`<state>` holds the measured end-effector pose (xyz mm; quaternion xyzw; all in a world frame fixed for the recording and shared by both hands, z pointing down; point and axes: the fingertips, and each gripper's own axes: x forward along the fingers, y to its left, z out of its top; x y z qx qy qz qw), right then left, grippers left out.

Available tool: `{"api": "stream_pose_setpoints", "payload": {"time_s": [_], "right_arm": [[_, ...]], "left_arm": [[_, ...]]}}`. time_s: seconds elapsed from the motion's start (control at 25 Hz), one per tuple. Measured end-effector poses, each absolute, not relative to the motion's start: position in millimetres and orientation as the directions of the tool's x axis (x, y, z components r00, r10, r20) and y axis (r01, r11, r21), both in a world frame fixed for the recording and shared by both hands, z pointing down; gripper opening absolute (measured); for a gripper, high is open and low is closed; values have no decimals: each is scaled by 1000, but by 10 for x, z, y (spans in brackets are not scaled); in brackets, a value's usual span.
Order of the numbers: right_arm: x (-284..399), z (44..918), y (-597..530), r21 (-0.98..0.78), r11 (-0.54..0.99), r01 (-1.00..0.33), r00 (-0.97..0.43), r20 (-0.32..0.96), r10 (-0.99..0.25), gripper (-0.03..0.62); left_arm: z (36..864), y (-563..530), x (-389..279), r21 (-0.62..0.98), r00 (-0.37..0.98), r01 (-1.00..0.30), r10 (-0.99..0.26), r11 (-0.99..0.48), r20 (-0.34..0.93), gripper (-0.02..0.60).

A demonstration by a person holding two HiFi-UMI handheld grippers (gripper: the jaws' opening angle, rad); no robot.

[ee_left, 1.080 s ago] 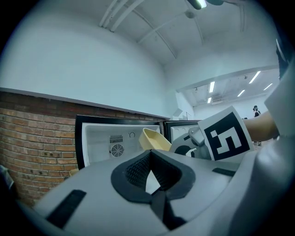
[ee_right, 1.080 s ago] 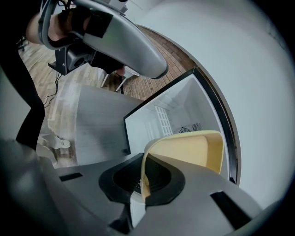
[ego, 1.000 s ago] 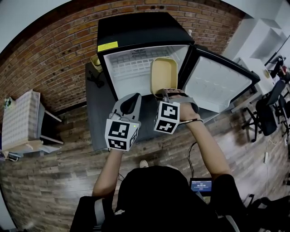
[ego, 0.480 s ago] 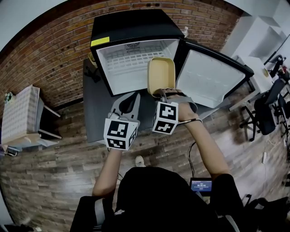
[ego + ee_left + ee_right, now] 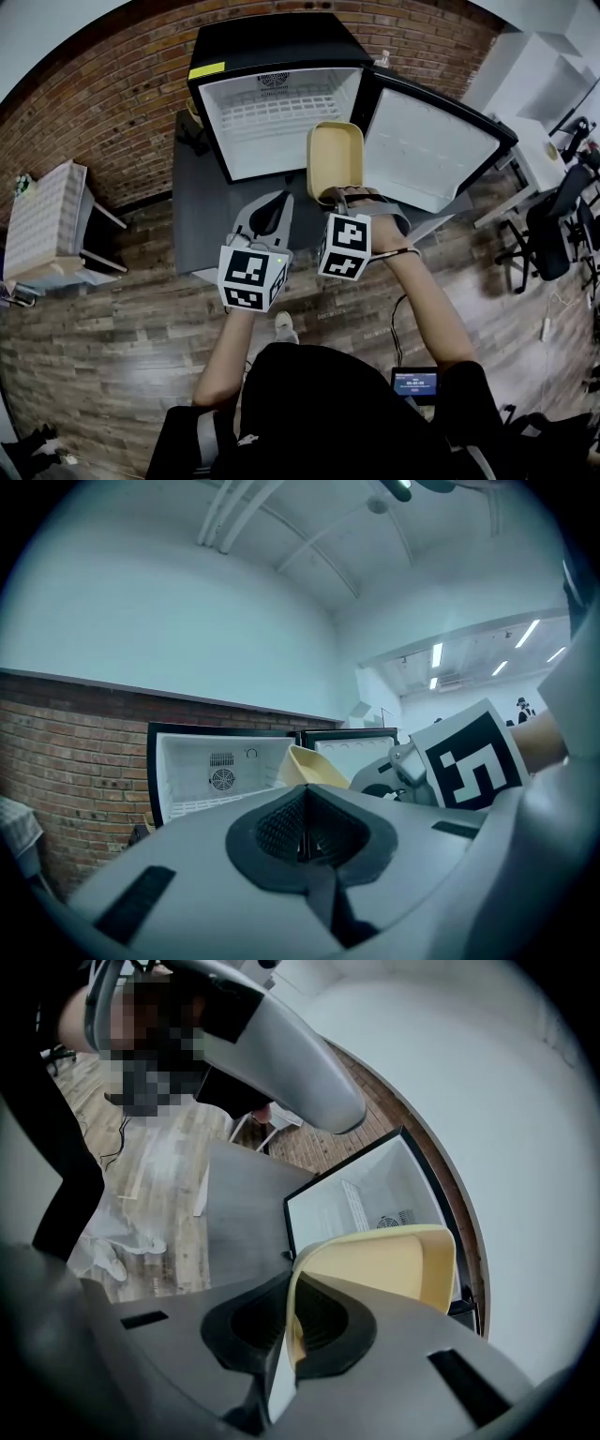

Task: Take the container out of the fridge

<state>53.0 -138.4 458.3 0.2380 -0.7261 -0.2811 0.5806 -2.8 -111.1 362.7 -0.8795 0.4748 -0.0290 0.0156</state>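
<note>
Right gripper (image 5: 339, 194): jaws clamped on the near rim of the yellow container (image 5: 336, 157). The right gripper view shows the rim wall pinched between the pads, with one pad inside the tub and one outside. It's an edge grip only; nothing supports the container from underneath.

The container's long axis runs straight out from the jaws, up-frame toward the fridge (image 5: 274, 67). Its open side faces the head camera. It sits at centre frame, over the cavity's lower right corner and the door hinge line. My read is that it's already clear of the cavity and hanging above the grey table (image 5: 199, 220) in front. The fridge interior looks bare apart from a wire shelf.

Left gripper (image 5: 270, 208): jaws together with nothing between them. It sits just beside the right one, down-left of the container and not touching it.

The open door (image 5: 422, 150) is at the upper right, on the right gripper's side. The loaded hand is therefore the nearer one to the door, and the left hand is the free one.

The next move is probably a set-down on the table. The cantilevered load could tip at the rim.
</note>
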Motion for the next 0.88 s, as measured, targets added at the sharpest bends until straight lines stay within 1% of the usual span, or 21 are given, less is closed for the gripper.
{"api": "stream_pose_setpoints", "payload": {"time_s": [0.88], "right_arm": [[590,4644,-475,683,731,-10,-249,706,-663,44]], "left_arm": [[3740,-136,-17,-69,508,-857,-860,-511,54,14]]}}
